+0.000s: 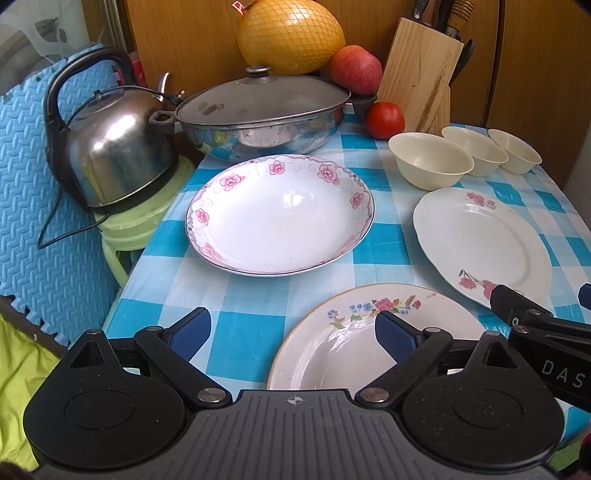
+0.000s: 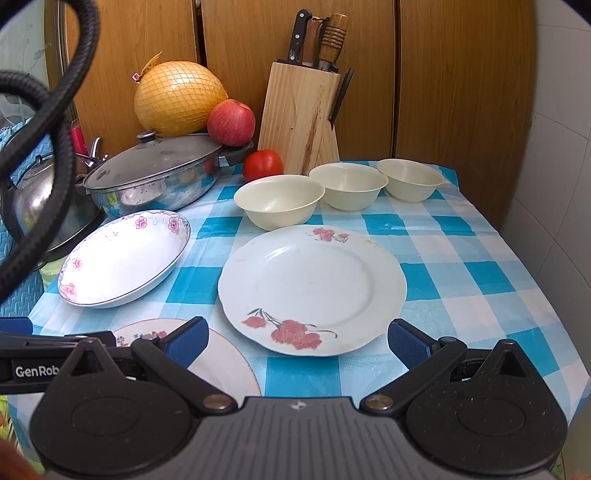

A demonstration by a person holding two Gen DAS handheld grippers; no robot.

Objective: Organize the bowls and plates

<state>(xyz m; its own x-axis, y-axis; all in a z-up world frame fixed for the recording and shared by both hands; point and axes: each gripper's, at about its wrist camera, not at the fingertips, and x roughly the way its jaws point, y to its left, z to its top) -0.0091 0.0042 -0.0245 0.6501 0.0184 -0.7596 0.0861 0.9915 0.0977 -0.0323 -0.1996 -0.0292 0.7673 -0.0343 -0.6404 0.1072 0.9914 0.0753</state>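
Note:
A deep pink-flowered dish sits left of centre on the checked cloth. A flat white plate with red flowers lies to its right. A gold-rimmed floral plate lies at the near edge. Three cream bowls stand in a row behind. My left gripper is open and empty above the near edge, over the gold-rimmed plate. My right gripper is open and empty just before the red-flowered plate.
A lidded steel pan, a kettle on a green stool, a pomelo, an apple, a tomato and a knife block line the back. A black cable hangs at left.

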